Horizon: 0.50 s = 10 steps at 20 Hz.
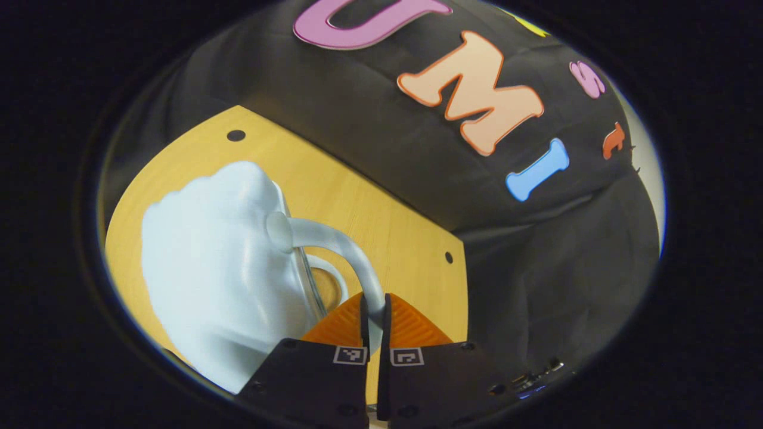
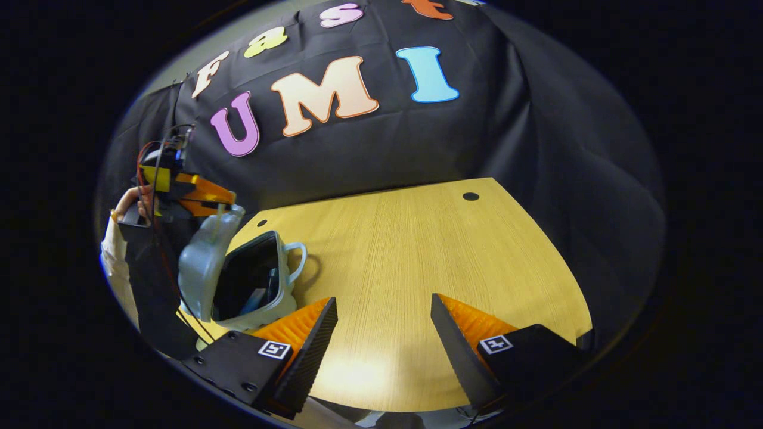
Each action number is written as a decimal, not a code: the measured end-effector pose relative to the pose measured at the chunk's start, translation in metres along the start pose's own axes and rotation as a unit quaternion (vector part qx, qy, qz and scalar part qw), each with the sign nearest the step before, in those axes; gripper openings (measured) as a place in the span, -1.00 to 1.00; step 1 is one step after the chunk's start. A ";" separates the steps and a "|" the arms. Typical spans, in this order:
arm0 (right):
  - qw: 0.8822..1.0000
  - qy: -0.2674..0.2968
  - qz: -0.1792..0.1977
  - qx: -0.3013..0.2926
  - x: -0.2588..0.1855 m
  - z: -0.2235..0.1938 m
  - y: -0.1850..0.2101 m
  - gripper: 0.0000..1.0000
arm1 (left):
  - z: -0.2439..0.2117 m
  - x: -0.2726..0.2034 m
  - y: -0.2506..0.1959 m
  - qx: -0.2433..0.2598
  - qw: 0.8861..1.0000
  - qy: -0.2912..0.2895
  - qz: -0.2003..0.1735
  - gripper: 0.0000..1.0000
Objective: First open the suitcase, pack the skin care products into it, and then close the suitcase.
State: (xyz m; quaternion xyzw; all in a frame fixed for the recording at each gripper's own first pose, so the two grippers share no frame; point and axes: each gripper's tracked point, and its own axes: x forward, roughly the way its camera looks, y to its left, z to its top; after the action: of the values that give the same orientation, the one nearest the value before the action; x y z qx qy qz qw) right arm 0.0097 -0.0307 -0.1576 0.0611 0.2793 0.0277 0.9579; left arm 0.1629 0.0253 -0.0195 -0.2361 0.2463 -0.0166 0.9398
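One pale blue suitcase (image 2: 202, 268) stands half open on the wooden table (image 2: 405, 268), dark inside. The left gripper (image 1: 374, 313) pinches its lid handle (image 1: 351, 250); the right gripper (image 2: 384, 322) hovers wide open, empty.

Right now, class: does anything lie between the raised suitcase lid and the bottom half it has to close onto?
Nothing visible blocks it. The left gripper grips the lid's handle, holding the lid up. The open bottom half holds items that sit inside it. The right gripper is open, apart from the suitcase.
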 end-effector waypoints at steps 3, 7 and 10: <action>1.000 -0.006 -0.005 0.011 -0.005 -0.004 -0.001 0.97 | -0.020 0.047 0.009 0.019 0.998 0.045 0.033 -0.99; 0.999 -0.017 -0.021 0.027 -0.010 0.000 -0.013 0.97 | -0.044 0.089 0.028 0.040 0.992 0.090 0.084 -0.99; 0.999 -0.027 -0.029 0.033 -0.012 0.003 -0.023 0.97 | -0.054 0.102 0.037 0.034 0.986 0.111 0.120 -0.94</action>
State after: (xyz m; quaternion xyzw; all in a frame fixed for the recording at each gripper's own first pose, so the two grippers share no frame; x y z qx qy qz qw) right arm 0.0017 -0.0551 -0.1517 0.0849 0.2560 -0.0111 0.9629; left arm 0.2236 0.0194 -0.1240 -0.1692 0.3745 0.0614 0.9096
